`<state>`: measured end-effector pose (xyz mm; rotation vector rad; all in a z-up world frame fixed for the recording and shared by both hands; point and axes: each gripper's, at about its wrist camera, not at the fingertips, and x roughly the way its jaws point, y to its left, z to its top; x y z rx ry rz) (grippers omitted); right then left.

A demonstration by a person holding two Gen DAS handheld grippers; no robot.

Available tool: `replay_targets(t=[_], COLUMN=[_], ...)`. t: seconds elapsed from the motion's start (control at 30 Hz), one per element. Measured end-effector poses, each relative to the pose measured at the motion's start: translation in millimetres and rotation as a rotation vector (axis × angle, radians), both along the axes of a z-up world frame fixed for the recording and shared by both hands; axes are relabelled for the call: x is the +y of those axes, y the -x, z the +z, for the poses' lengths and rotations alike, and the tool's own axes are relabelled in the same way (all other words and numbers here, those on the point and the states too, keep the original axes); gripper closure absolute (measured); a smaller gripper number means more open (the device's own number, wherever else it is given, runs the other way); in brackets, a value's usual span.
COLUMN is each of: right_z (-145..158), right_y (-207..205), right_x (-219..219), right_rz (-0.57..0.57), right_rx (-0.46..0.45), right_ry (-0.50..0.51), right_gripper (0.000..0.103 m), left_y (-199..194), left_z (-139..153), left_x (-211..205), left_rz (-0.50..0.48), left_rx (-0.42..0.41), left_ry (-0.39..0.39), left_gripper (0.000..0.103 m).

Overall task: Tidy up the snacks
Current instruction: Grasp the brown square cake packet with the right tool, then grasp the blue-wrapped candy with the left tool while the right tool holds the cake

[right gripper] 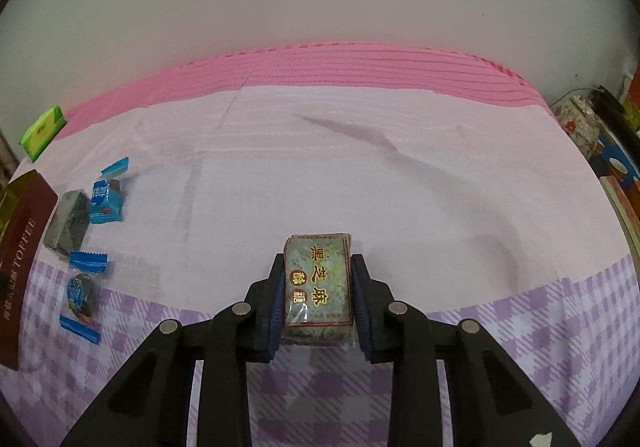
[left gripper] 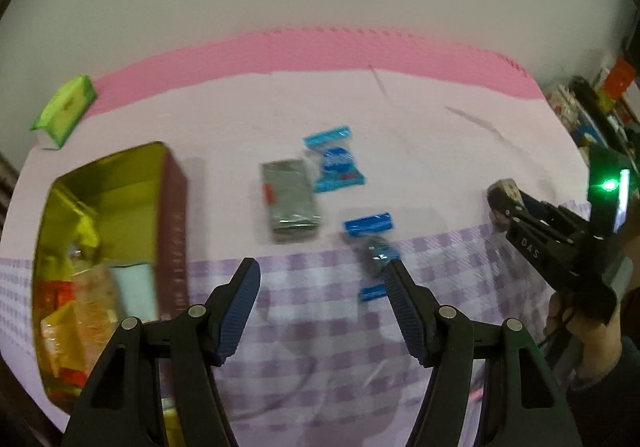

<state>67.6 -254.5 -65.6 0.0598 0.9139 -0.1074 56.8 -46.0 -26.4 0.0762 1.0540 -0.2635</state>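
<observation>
Packed: several snacks in tin [left gripper: 172, 215]
Right gripper [right gripper: 319, 289]: jaws pinching sesame bar [right gripper: 318, 287]
Left gripper [left gripper: 320, 279]: jaws spread
Left out: three wrapped snacks [left gripper: 290, 199]

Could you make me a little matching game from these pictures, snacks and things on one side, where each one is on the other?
Things:
1. sesame bar
2. green packet
3. toffee tin
4. grey packet

Places:
A. far left corner of the cloth
B. beside a blue candy
C. clamped in the right gripper
D. left side, open, snacks inside

Pairs: 1-C, 2-A, 3-D, 4-B
</observation>
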Motion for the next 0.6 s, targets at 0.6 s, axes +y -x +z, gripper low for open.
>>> replay_targets(t=[0.6], right_z=[-2], right_y=[3], right_x=[-7], right_rz=[0.003], right_rx=[-0.017], right_ry=[-0.043], right_gripper=[0.074], left_y=[-28], left_z=[-45], left_x=[-51], left_rz=[0.017], left_rx=[0.118], left_ry=[-0.023], left_gripper=[0.072])
